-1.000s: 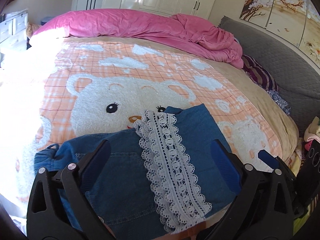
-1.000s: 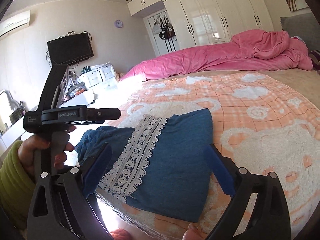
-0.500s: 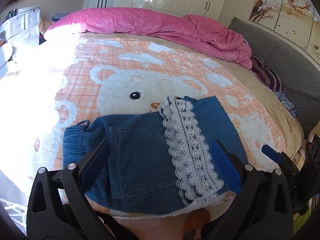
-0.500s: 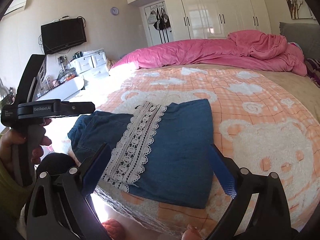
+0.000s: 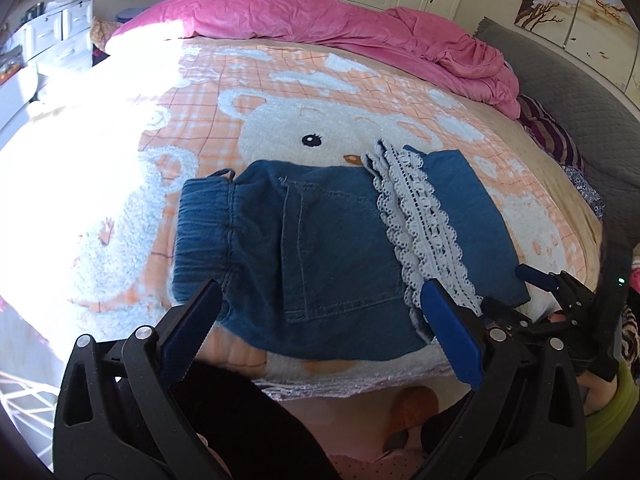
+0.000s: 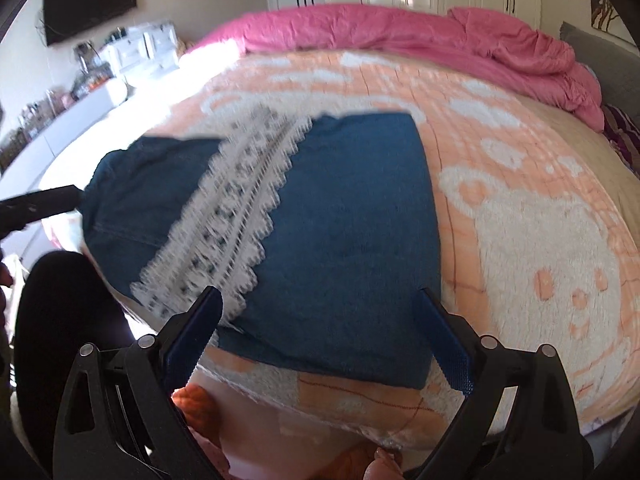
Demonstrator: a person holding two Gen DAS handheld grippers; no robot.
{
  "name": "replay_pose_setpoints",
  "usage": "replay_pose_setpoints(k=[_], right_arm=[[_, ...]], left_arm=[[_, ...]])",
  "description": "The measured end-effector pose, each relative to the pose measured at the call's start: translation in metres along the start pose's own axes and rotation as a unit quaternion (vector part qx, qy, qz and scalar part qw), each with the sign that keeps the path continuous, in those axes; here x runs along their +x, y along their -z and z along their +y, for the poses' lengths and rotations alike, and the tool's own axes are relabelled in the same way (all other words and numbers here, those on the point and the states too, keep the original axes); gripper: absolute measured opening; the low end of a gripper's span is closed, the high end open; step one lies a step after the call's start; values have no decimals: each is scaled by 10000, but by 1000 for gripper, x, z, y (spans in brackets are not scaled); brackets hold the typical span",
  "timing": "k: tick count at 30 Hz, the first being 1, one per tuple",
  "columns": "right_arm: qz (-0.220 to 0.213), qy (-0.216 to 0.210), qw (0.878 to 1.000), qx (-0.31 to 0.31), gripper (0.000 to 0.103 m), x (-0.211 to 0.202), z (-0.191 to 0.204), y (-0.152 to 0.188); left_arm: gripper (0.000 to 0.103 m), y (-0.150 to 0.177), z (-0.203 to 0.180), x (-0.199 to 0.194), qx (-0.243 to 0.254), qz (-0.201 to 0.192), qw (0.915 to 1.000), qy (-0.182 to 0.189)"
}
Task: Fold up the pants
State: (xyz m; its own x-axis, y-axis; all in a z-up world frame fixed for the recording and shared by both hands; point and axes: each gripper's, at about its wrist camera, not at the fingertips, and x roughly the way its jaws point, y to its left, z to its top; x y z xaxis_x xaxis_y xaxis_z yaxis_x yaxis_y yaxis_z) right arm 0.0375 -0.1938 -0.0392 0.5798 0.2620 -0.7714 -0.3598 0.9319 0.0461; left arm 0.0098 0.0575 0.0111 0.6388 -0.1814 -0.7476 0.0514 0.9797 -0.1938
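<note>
Left wrist view: we see the folded denim pants [image 5: 332, 248] lying flat near the front edge of the bed, on the peach bear blanket [image 5: 304, 92], white lace trim [image 5: 420, 224] running across the fold. Our left tool [image 5: 320, 312] hangs just short of the pants, fingers spread apart, holding nothing. Right wrist view is blurred; our right tool [image 6: 320, 320] also gapes wide, empty, over the pants' near edge.

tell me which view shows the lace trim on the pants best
The left wrist view: the lace trim is sharp and runs its full length across the folded pants. The right wrist view shows it too, but motion-blurred.
</note>
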Motion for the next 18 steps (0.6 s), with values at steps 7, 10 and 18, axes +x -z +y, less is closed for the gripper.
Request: replay_pose_setpoints(k=[7, 10, 18], right_arm=[[138, 193, 9996, -181, 96, 7, 5, 3], [80, 100, 9999, -51, 96, 0, 2, -1], [-194, -42, 9998, 93, 96, -22, 5, -24]], left_arm=[[93, 4, 12, 1, -150, 33, 9999, -73], [93, 4, 13, -1, -166, 12, 9998, -67], [93, 5, 29, -12, -309, -95, 9994, -127]])
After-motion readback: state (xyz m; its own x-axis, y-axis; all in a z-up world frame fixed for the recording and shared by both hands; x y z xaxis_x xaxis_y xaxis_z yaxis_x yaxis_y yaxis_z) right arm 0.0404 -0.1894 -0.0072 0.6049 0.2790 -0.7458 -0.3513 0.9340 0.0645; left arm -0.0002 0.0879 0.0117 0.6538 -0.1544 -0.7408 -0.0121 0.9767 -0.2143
